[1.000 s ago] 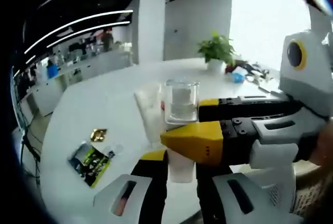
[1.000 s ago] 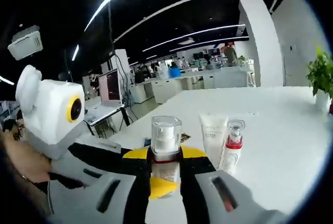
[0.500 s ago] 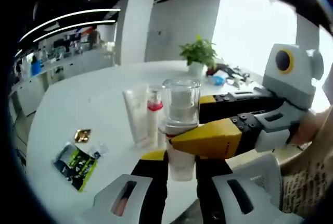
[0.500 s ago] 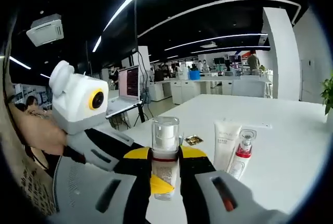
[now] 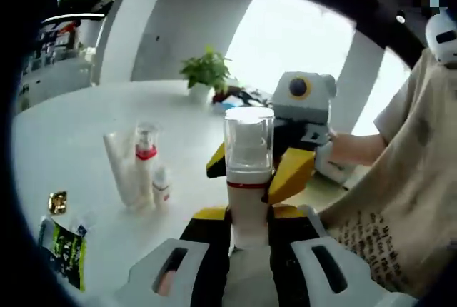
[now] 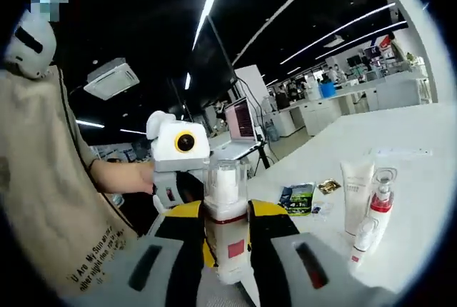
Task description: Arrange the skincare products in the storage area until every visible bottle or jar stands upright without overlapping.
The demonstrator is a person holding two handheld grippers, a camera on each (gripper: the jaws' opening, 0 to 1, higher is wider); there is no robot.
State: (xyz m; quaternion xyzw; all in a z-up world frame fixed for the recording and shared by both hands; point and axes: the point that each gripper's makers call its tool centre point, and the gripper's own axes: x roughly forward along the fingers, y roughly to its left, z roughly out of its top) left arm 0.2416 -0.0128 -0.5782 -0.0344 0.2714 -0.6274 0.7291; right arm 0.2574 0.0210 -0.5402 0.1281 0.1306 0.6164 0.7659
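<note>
An open-plan office with strip lights surrounds a broad white table (image 5: 78, 118). In the left gripper view, going left to right, a green sachet (image 5: 68, 246) and a small gold packet (image 5: 57, 201) lie flat near the table's edge; then a white tube (image 5: 121, 175), a red-collared spray bottle (image 5: 146, 160) and a small white bottle (image 5: 162, 184) stand upright close together without overlapping, apparently already arranged. A potted plant (image 5: 207, 75) sits farther back. At centre, the left gripper (image 5: 248, 215) is clamped on the white body of a pump bottle (image 5: 248, 171) with a clear cap, keeping it vertical, probably so it can be set down standing. Behind it the right gripper (image 5: 285, 171) shows with its yellow jaw tips on either side of the bottle; whether they grip it cannot be told. In the right gripper view the same bottle (image 6: 225, 225) rises between the jaws, the left gripper (image 6: 178, 171) behind it held in the person's hand (image 6: 118, 176), level and facing inward, over the table edge away from the standing group
</note>
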